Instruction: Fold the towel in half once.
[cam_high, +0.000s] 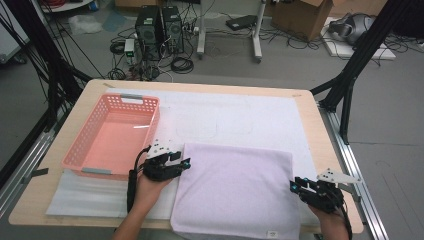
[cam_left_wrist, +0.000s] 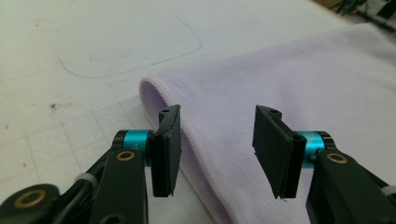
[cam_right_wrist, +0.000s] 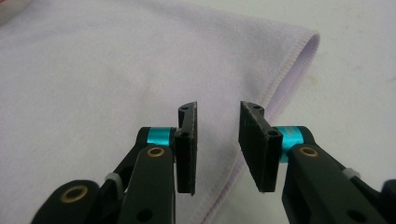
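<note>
My left hand-held gripper stands half-wide and empty at the folded edge of the pale lilac terry towel, which lies flat on the counter, ready for another fold. My right hand-held gripper hangs narrower, gripping nothing, over the towel's opposite stitched hem, so both sides could lift together.

The folded towel is plain pale lilac with a small white label at its near hem. It lies on a white mat over the light wooden desk, beside a salmon-pink lattice basket with grey handles. Each gripper, left and right, is black with turquoise collars and brass-coloured pins.
</note>
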